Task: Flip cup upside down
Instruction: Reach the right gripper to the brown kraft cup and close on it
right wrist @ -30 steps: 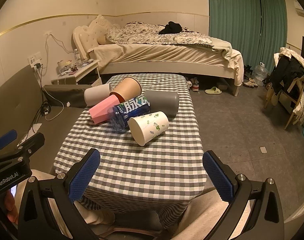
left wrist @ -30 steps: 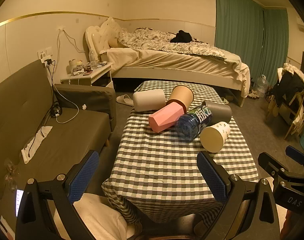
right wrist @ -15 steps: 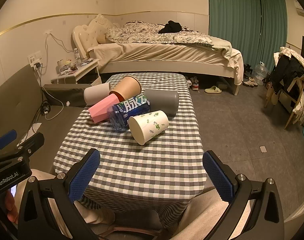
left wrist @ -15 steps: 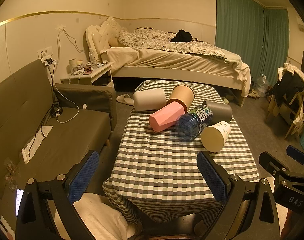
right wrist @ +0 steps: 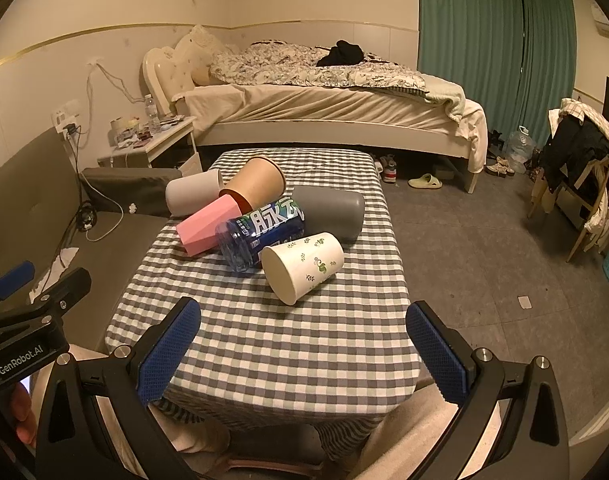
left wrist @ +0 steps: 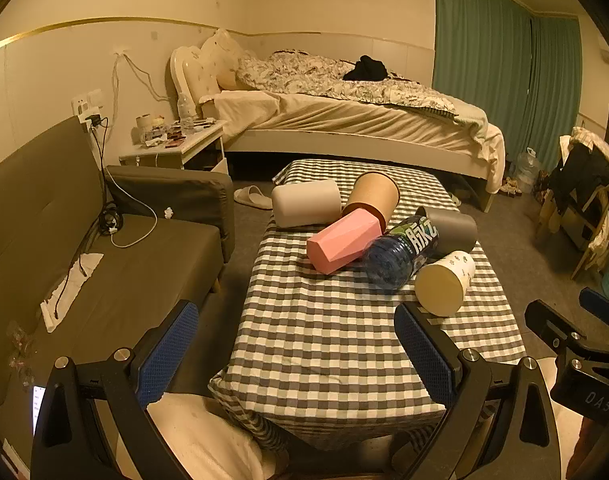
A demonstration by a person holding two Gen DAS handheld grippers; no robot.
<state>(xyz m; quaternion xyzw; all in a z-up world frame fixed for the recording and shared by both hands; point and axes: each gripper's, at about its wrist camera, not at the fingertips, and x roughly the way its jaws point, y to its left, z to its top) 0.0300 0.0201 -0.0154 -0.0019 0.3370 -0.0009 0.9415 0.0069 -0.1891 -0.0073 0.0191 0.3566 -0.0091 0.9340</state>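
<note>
Several cups lie on their sides in a pile on the checked table [left wrist: 324, 344] [right wrist: 288, 344]: a white cup with green leaf prints [left wrist: 444, 282] [right wrist: 304, 266] nearest, a grey cup [left wrist: 452, 229] [right wrist: 332, 212], a pink faceted cup [left wrist: 344, 246] [right wrist: 206, 226], a brown paper cup [left wrist: 374, 198] [right wrist: 256, 184] and a white cup [left wrist: 306, 208] [right wrist: 190, 196]. A blue bottle [left wrist: 400, 254] [right wrist: 264, 230] lies among them. My left gripper [left wrist: 296, 354] and right gripper [right wrist: 304, 354] are both open and empty, above the table's near edge, well short of the pile.
A dark sofa [left wrist: 84, 264] stands to the left of the table, with cables on it. A bed [left wrist: 344, 120] lies behind the table, a nightstand [left wrist: 176, 148] beside it. A chair with clothes [right wrist: 576, 168] stands at the right. Open floor [right wrist: 484, 240] lies to the right of the table.
Both views have shifted very slightly. The cups have not moved and both grippers stay open.
</note>
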